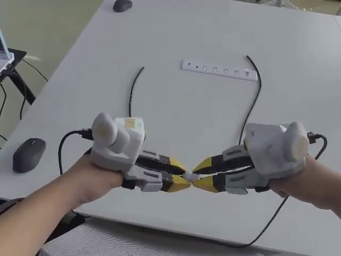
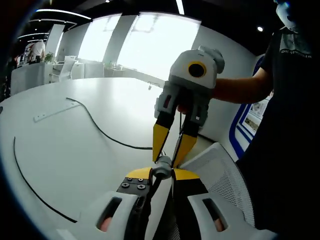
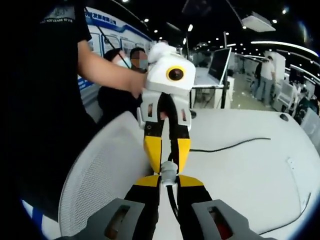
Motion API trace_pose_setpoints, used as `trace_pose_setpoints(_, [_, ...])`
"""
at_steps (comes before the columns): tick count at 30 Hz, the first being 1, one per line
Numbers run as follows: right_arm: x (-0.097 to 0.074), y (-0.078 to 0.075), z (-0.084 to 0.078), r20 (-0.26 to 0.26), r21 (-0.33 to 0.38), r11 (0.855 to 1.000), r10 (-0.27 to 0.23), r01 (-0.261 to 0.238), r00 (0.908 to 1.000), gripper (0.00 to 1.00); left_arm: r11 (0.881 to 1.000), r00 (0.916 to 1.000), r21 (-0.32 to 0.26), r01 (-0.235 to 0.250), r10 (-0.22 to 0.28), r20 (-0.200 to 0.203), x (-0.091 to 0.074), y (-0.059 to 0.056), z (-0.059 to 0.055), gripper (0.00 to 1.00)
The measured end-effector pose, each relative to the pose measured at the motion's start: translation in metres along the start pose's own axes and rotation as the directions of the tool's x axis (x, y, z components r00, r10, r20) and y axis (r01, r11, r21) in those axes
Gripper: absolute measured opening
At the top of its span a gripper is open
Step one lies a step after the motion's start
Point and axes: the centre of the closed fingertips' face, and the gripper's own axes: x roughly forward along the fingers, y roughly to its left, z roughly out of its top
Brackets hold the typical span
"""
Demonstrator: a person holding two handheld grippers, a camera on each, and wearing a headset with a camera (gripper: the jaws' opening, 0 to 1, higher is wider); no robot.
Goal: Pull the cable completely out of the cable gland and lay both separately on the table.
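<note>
Two tools meet tip to tip in the head view, low over the near edge of the desk. The left tool and the right tool have the small pale cable gland between them. A power strip lies well apart, farther back on the desk.

From the left gripper view, the left tool's yellow tips sit drawn in on either side of the cable gland, clamped on it. The right tool comes down from above, and the thin black cable runs up between its tapering jaws.

From the right gripper view, the right tool's tips are closed in just behind the gland. The cable passes back between them, so this tool seems to grip the cable, though the exact contact is hard to read.

Judging by this, the task is at its start. Cable and gland are joined and held in the air. The pull apart is not yet made, and neither piece lies on the desk.
</note>
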Motion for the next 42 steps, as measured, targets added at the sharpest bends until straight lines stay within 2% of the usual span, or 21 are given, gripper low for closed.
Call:
trace_pose_setpoints(2, [0.001,0.002,0.0,-0.017,-0.041,0.999,-0.004,0.003,0.9999,0.07,1.0,1.0,-0.016,0.007,-0.007,-0.003,-0.001,-0.001,-0.001,0.15])
trace_pose_setpoints(4, [0.002,0.002,0.0,-0.032,-0.079,0.997,-0.029,0.026,0.9991,0.07,0.999,1.0,-0.034,0.003,-0.003,0.004,-0.001,0.0,-0.001,0.15])
trace_pose_setpoints(9, [0.003,0.001,0.001,-0.048,-0.183,0.979,-0.104,0.094,0.9934,0.07,0.997,0.9998,-0.072,-0.003,0.004,0.02,-0.002,0.001,-0.001,0.15])
trace_pose_setpoints(12, [0.004,0.002,0.001,-0.051,-0.196,0.973,-0.137,0.125,0.9893,0.07,0.997,0.9997,-0.078,-0.004,0.005,0.022,-0.003,0.002,-0.001,0.15])
trace_pose_setpoints(19, [0.005,0.0,0.0,-0.056,-0.189,0.972,-0.15,0.137,0.9871,0.08,0.996,0.9997,-0.085,-0.01,0.012,0.02,-0.003,0.002,-0.003,0.15])
trace_pose_setpoints(26, [0.005,-0.001,-0.002,-0.047,-0.141,0.981,-0.141,0.133,0.989,0.08,0.997,0.9997,-0.07,-0.016,0.017,0.016,-0.001,0.004,-0.005,0.15])
trace_pose_setpoints(30, [0.003,-0.002,-0.002,-0.024,-0.069,0.99,-0.128,0.127,0.9914,0.09,0.998,0.9997,-0.057,-0.019,0.019,0.015,0.0,0.002,-0.004,0.15])
trace_pose_setpoints(35, [-0.005,0.0,0.001,0.038,0.068,0.995,-0.072,0.069,0.9967,0.11,0.999,0.9994,-0.047,-0.019,0.02,0.027,-0.001,0.0,-0.001,0.15])
trace_pose_setpoints(36, [-0.008,-0.004,0.0,0.053,0.11,0.992,-0.075,0.069,0.9958,0.12,0.999,0.9995,-0.046,-0.019,0.02,0.025,-0.001,-0.002,-0.002,0.15])
trace_pose_setpoints(37, [-0.009,-0.004,0.001,0.076,0.16,0.986,-0.057,0.044,0.9955,0.14,0.999,0.9995,-0.041,-0.02,0.021,0.024,-0.001,-0.002,-0.002,0.15])
trace_pose_setpoints(38, [-0.011,-0.001,0.001,0.111,0.251,0.968,-0.02,-0.009,0.9936,0.18,0.999,0.9995,-0.036,-0.02,0.021,0.023,0.0,-0.003,-0.003,0.15])
trace_pose_setpoints(40, [-0.014,-0.002,0.0,0.152,0.342,0.938,0.004,-0.056,0.9884,0.19,0.999,0.9996,-0.024,-0.022,0.022,0.02,0.0,-0.006,-0.003,0.15])
trace_pose_setpoints(41, [-0.015,0.001,0.002,0.175,0.383,0.918,0.033,-0.099,0.984,0.18,1.0,0.9996,-0.014,-0.022,0.022,0.019,0.001,-0.007,-0.003,0.15])
trace_pose_setpoints(42, [-0.016,0.005,0.002,0.207,0.461,0.871,0.078,-0.168,0.9751,0.18,1.0,0.9996,-0.003,-0.022,0.022,0.018,0.001,-0.008,-0.002,0.15])
